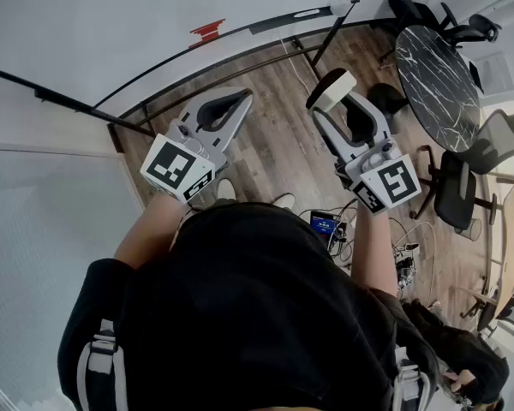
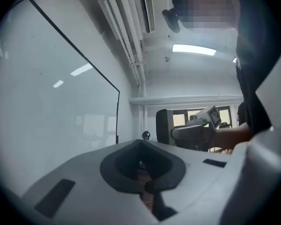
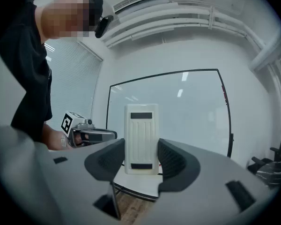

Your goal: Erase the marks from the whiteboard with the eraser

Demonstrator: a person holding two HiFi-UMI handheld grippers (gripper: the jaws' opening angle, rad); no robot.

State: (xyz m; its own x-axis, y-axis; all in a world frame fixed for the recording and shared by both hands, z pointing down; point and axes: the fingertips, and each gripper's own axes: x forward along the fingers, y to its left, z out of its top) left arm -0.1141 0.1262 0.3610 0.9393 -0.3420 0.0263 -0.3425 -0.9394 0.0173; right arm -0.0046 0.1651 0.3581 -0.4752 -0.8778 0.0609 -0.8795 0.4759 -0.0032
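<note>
The whiteboard is a large white panel in a black frame, straight ahead of me. A small red mark or object shows near its lower edge. My right gripper is shut on the white ribbed eraser, which stands upright between the pads and apart from the board. The eraser's white end points toward the board. My left gripper is held up beside it, jaws shut and holding nothing. From the left gripper view the board lies at the left.
A round black marble table and office chairs stand to the right. Cables and a small device lie on the wooden floor by my feet. The board's stand bars run along the floor ahead.
</note>
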